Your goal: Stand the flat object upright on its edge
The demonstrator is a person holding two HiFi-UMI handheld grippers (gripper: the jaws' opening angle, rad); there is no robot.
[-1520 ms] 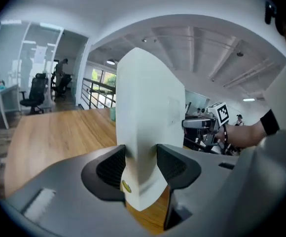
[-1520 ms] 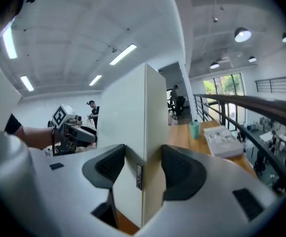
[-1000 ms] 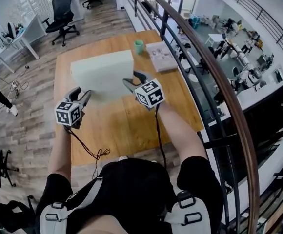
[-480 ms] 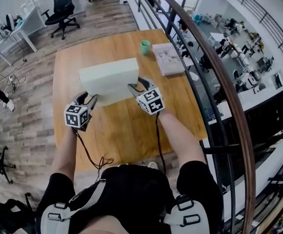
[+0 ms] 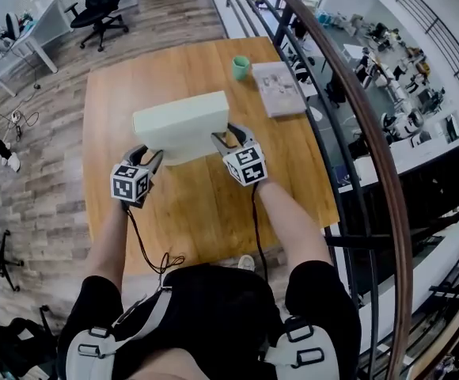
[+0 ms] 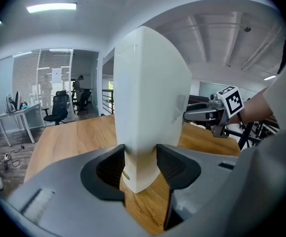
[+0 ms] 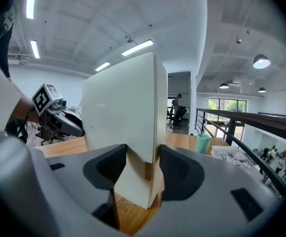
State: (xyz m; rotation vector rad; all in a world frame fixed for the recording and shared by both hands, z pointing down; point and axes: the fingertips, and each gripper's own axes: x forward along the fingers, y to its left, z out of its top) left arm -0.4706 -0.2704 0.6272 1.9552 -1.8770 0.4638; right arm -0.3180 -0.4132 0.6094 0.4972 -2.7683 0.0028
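Note:
A white flat block [image 5: 180, 121] stands nearly upright on its long edge on the wooden table [image 5: 198, 212]. My left gripper [image 5: 150, 153] grips its lower left corner and my right gripper [image 5: 228, 133] its lower right corner. In the left gripper view the block [image 6: 150, 93] rises between the jaws of the left gripper [image 6: 140, 157], both pads on its faces. In the right gripper view the block [image 7: 121, 107] fills the gap of the right gripper [image 7: 143, 157]; those jaws are closing, with the pads against it. Each gripper shows past the block in the other's view.
A green cup [image 5: 240, 67] and a printed booklet [image 5: 278, 88] lie at the table's far right. A dark curved railing [image 5: 348, 117] runs along the right side. An office chair [image 5: 95, 6] and a desk stand on the floor beyond the table.
The block has tipped further up, so its broad face shows less and its top edge more. Both grippers have moved with it, slightly to the right.

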